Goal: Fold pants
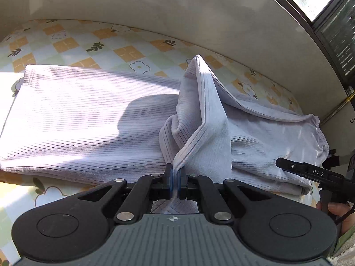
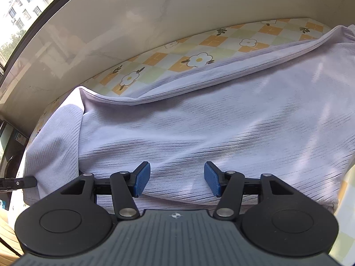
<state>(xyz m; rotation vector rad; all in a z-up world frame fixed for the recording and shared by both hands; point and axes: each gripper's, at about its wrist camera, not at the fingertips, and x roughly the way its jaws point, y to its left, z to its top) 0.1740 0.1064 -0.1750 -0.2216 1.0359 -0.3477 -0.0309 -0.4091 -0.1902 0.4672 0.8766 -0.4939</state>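
Pale lilac ribbed pants lie flat across a flower-patterned cloth, with one part pulled up into a standing fold. My left gripper is shut on the hem edge of that fold, the fabric pinched between its blue pads. My right gripper hovers just over the pants, its blue pads wide apart with only flat fabric beneath them. One black finger of the right gripper shows at the right edge of the left wrist view, held by a hand.
The checked cloth with orange squares and white flowers covers the surface. A pale marble wall rises right behind it. A dark-framed window is at the side. A dark appliance stands past the surface's end.
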